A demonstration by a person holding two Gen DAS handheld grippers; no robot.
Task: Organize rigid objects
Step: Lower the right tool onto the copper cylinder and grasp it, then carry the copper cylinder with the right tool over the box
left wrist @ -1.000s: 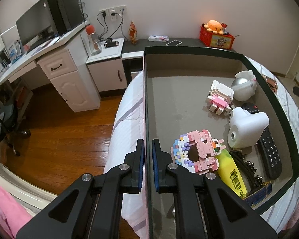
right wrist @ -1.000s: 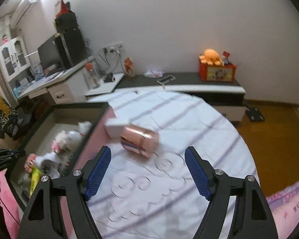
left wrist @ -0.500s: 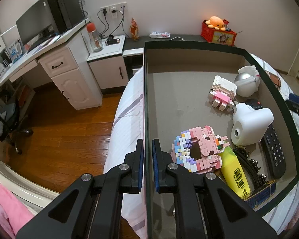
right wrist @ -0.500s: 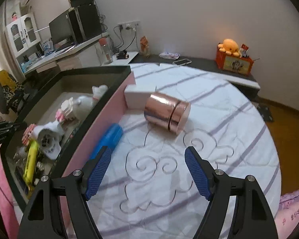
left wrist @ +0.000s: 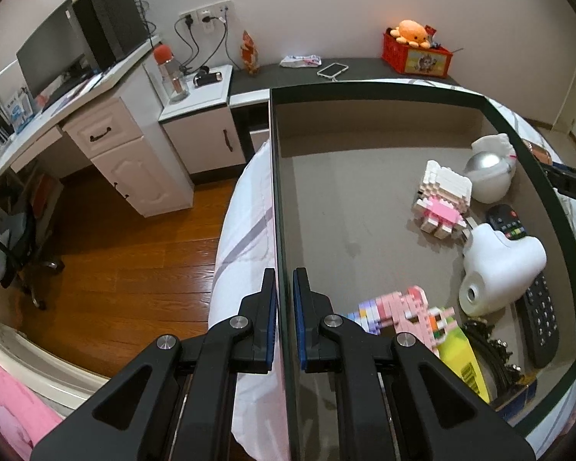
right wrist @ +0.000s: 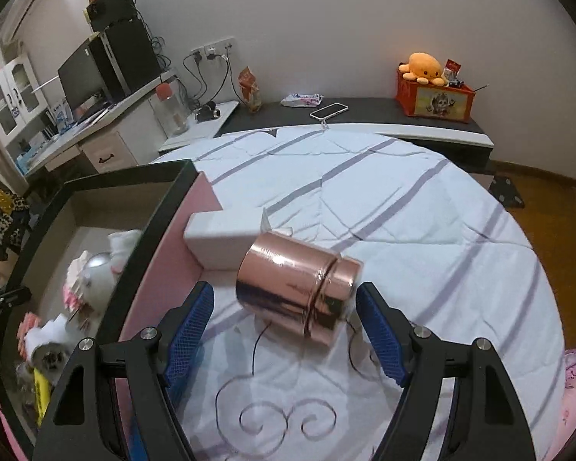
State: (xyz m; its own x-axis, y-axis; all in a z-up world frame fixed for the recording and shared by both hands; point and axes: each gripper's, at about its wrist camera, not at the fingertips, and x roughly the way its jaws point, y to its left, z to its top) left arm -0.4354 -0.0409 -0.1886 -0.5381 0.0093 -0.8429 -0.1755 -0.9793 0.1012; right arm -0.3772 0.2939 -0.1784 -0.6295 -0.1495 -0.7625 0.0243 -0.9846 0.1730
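My left gripper (left wrist: 285,299) is clamped on the box wall (left wrist: 278,207). My right gripper (right wrist: 284,330) – jaws wide apart – brackets the copper canister (right wrist: 297,288), lying on the bedspread (right wrist: 422,230) beside the box, pads not touching.

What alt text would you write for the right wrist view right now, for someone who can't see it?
The open right gripper hovers over a shiny copper tin lying on its side on a striped white bedspread, the tin between the blue pads but untouched. A white box sits just behind it, against the pink-sided bin of toys at left.
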